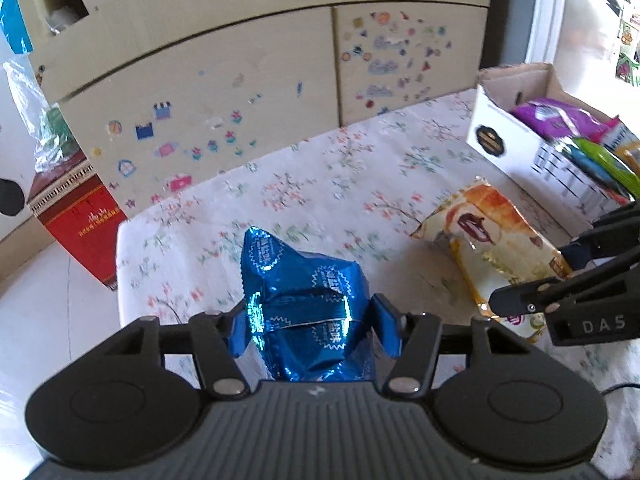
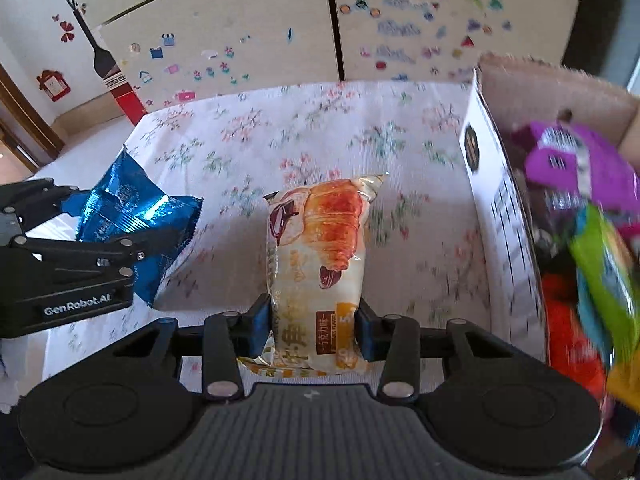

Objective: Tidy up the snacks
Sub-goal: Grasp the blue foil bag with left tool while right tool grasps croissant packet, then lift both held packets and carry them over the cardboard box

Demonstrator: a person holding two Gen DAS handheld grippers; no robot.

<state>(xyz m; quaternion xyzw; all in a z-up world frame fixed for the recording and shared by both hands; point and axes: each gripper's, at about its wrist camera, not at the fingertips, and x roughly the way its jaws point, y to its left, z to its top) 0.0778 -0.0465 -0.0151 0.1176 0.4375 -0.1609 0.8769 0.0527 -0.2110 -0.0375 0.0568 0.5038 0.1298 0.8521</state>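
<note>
At the tabletop's right edge, an open cardboard box holds purple, green and orange snack packets. The left tool grips a blue foil packet; the right tool grips a croissant packet.

Both wrist views look steeply down along their fingers, close over the floral tablecloth, facing the stickered cabinet. Shared: cloth, cabinet, cardboard box at right; each frames the other gripper.
</note>
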